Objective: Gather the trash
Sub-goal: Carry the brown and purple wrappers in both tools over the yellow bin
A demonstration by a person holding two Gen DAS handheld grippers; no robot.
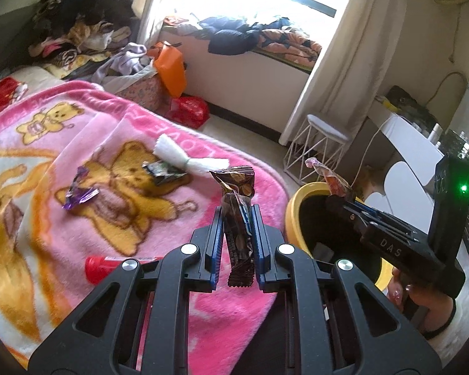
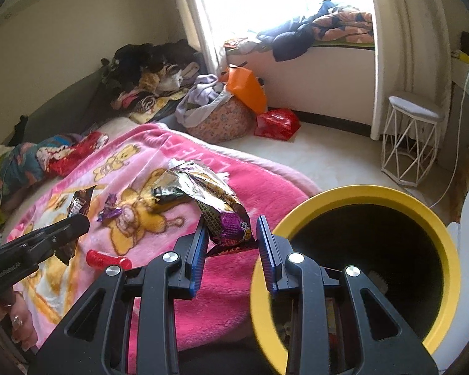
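Left fingers (image 1: 237,215) clamp a brown glossy snack wrapper (image 1: 238,215) upright; right fingers (image 2: 233,231), part open, pinch a crinkled purple-and-yellow foil packet (image 2: 217,206) beside the yellow-rimmed bin (image 2: 450,250). More trash lies on the fleecy pink teddy-bear blanket (image 1: 87,143): a purple foil scrap (image 1: 79,192), a dark wrapper (image 1: 162,172), a red cylinder (image 1: 101,267). The slick, limp films could slip or catch the bin's rim and fall outside.
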